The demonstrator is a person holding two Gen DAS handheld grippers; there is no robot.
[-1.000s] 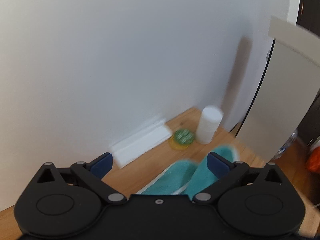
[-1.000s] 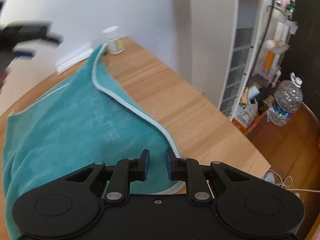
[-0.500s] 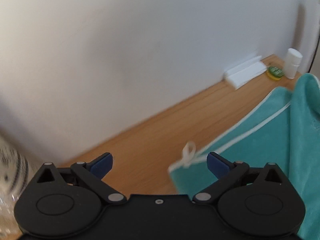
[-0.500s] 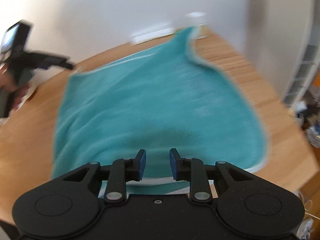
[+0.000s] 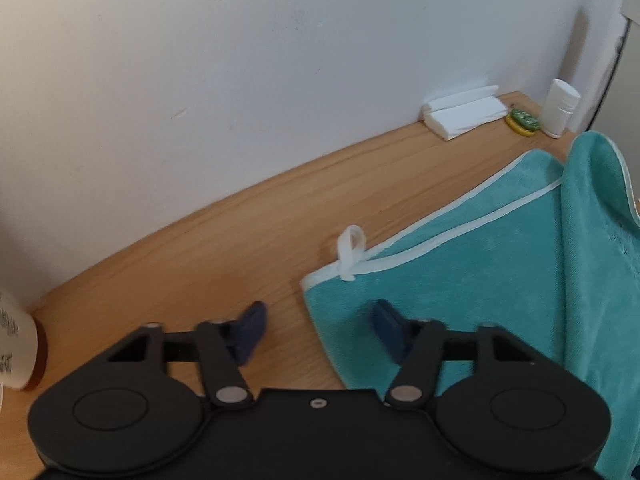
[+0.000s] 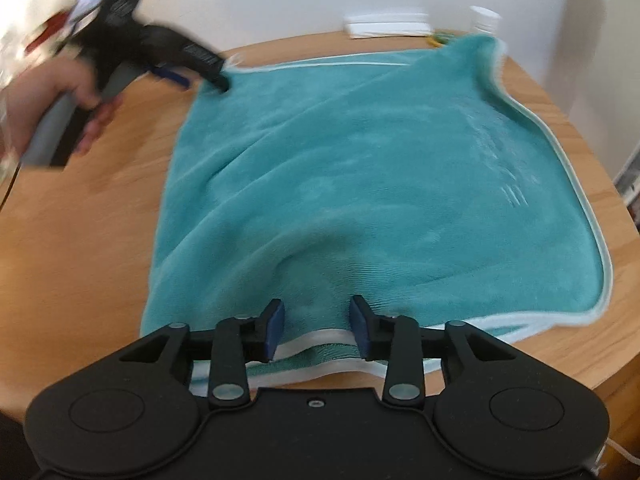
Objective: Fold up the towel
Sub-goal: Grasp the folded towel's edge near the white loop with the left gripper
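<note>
Left wrist view: the left gripper (image 5: 318, 326) stands with its blue-padded jaws spread wide over the corner of a plush teal towel (image 5: 472, 280) edged in white piping, with a white hanging loop (image 5: 351, 252) at that corner. The towel lies on a smooth wooden bench (image 5: 224, 248). By the wall sit folded white napkins (image 5: 464, 116), a yellow-green disc (image 5: 522, 121) and a white cylindrical bottle (image 5: 559, 108).

Right wrist view: the right gripper (image 6: 316, 330) is parted, empty, jaws astride the towel's near doubled hem (image 6: 320, 340). A hand (image 6: 52, 96) holds the left gripper at the far corner.
</note>
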